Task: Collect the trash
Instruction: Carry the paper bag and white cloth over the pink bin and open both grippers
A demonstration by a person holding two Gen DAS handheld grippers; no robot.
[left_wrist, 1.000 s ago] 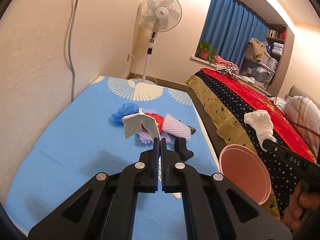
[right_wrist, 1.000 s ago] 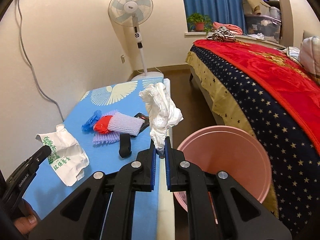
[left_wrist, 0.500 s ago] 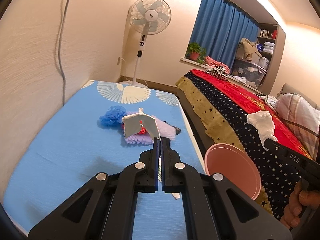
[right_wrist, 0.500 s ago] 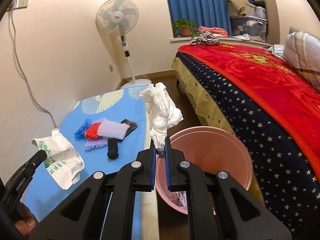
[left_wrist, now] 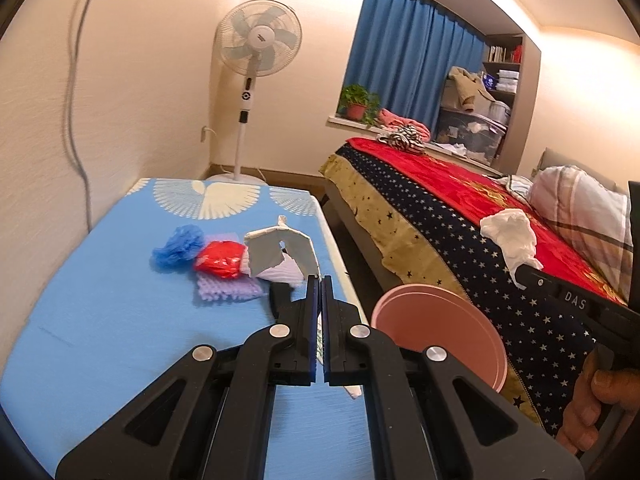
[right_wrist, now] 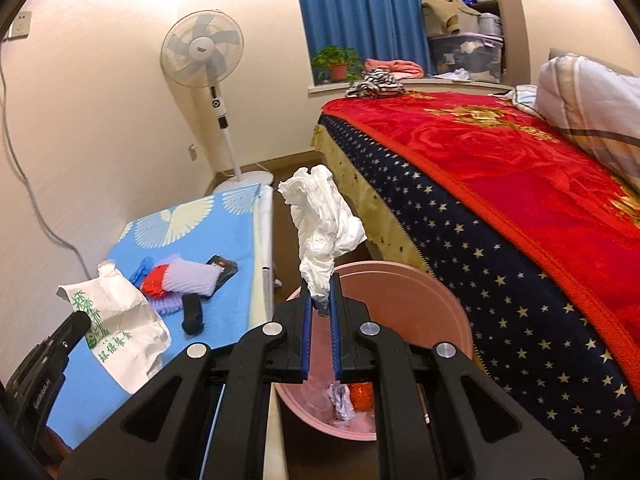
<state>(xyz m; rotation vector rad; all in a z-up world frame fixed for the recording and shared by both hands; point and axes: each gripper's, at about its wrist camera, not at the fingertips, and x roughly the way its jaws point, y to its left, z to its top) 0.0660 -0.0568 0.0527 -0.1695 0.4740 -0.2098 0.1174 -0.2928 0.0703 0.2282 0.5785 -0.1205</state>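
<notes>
The right gripper (right_wrist: 319, 312) fingers grip a light, soft crumpled tissue (right_wrist: 324, 226) by its lower tip above the pink bin (right_wrist: 440, 300), while the left gripper (left_wrist: 319, 300) pinches a limp paper bag (right_wrist: 116, 320) edge.

light: warm, bright ceiling glow | blur: slight | edges: fisheye bend, dark corners

bin (right_wrist: 420, 292) between table (right_wrist: 120, 256) and bed (right_wrist: 520, 184) | tissue (right_wrist: 324, 224) above bin

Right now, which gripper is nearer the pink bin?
Right. The right gripper holds a tissue over the bin; the left gripper, holding a paper bag, is over the table beside it.
</notes>
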